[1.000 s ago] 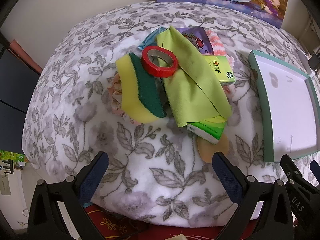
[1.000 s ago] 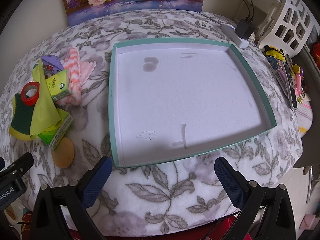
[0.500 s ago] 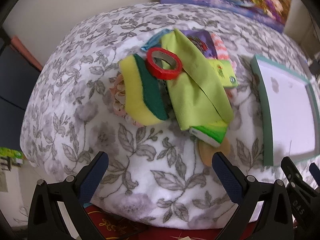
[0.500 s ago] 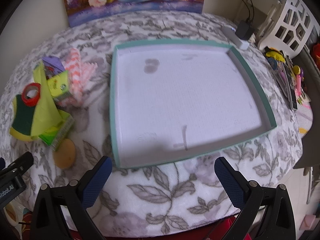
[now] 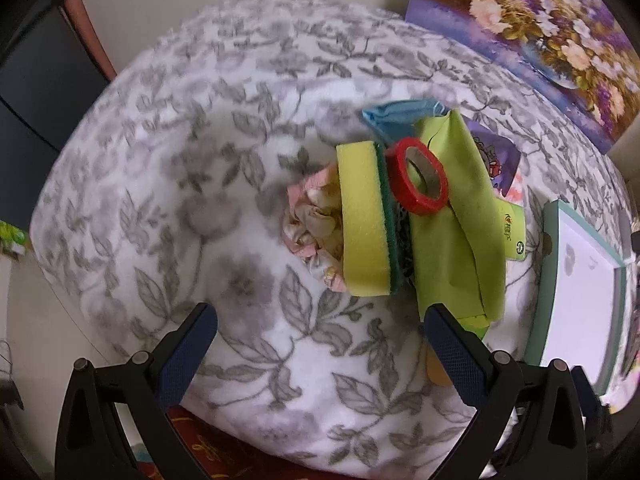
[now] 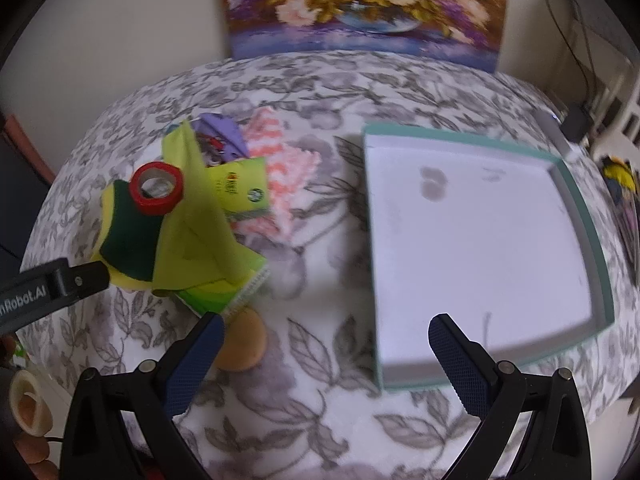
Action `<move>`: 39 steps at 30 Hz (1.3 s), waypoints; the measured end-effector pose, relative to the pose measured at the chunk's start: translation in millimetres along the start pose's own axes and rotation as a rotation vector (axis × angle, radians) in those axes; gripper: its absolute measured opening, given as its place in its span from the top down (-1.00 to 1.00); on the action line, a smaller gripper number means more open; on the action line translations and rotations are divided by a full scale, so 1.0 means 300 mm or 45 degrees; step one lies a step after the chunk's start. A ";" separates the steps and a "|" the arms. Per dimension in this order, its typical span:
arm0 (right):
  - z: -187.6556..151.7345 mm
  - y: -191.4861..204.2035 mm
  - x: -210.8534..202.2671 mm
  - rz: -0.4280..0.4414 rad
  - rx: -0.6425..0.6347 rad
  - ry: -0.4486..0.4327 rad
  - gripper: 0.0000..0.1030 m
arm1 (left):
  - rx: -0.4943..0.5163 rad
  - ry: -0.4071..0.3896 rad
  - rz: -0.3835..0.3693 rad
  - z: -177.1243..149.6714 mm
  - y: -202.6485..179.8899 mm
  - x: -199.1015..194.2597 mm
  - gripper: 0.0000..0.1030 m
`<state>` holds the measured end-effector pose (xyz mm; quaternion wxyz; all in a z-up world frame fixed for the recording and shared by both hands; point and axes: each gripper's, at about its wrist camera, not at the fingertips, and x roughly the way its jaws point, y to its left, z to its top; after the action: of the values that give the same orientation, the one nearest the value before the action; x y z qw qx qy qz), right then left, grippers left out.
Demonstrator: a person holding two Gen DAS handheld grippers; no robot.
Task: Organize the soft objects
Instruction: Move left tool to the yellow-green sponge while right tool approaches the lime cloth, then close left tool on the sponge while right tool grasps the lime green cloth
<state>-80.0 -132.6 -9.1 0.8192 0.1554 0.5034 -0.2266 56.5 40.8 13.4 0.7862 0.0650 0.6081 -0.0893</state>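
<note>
A pile of soft things lies on the floral cloth: a yellow-green sponge (image 5: 366, 232) (image 6: 128, 236), a lime cloth (image 5: 452, 232) (image 6: 192, 236), a red tape roll (image 5: 420, 178) (image 6: 157, 189), a pink scrunchie (image 5: 312, 224), a pink-white knit cloth (image 6: 286, 172), green tissue packs (image 6: 244, 188) and a tan round puff (image 6: 240, 342). The empty teal tray (image 6: 572, 188) (image 5: 548, 264) lies to the right. My left gripper (image 5: 320, 340) is open, just short of the sponge. My right gripper (image 6: 326, 344) is open between pile and tray.
A flower painting (image 6: 360, 4) leans on the wall behind the table. A power strip and cables (image 6: 576, 128) sit at the back right, with cluttered items (image 6: 620, 184) at the right edge. The table's near edge drops off under both grippers.
The left gripper has moved forward and left toward the sponge, so the pile looks larger. The right gripper has swung left; the pile and puff now sit nearer its left finger.
</note>
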 end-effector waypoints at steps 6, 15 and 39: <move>0.042 0.076 0.027 0.058 -0.088 -0.029 -1.00 | -0.087 0.044 0.016 0.060 0.020 0.024 -1.00; 0.117 0.165 0.116 0.165 -0.125 0.008 -0.96 | -0.169 0.109 0.016 0.131 -0.022 0.085 -0.98; 0.146 0.260 0.167 0.291 -0.196 -0.011 0.42 | -0.157 0.186 -0.109 0.148 -0.079 0.193 0.27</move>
<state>13.9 -98.2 -32.4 0.8513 0.1473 0.4949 -0.0932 107.4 4.8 -31.3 0.7376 -0.0033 0.6705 -0.0800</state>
